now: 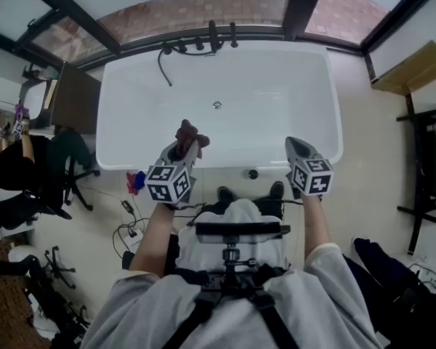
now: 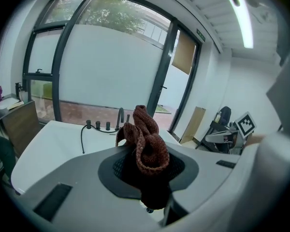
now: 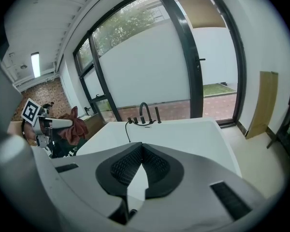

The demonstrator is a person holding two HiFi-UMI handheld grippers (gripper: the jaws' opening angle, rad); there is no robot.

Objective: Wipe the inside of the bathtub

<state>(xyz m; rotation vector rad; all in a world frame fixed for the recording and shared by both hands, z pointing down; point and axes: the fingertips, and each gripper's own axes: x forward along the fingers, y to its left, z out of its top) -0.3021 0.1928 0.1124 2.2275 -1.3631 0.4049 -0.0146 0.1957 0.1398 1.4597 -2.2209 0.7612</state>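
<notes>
The white bathtub [image 1: 131,100] lies ahead of me, with its drain [image 1: 216,105] in the middle of the floor. My left gripper [image 1: 187,147] hovers over the tub's near rim, shut on a reddish-brown knitted cloth [image 1: 191,134]. In the left gripper view the cloth [image 2: 146,144] bunches up between the dark pads of the left gripper [image 2: 146,164]. My right gripper [image 1: 296,146] is held level with it, also above the near rim. In the right gripper view the right gripper [image 3: 141,150] has its jaws closed together with nothing in them.
Black taps and a hose [image 1: 200,46] sit on the tub's far rim against the window. An office chair [image 1: 29,184] and floor cables [image 1: 127,220] are at left. A black rack [image 1: 425,166] and a wooden board [image 1: 414,67] stand at right.
</notes>
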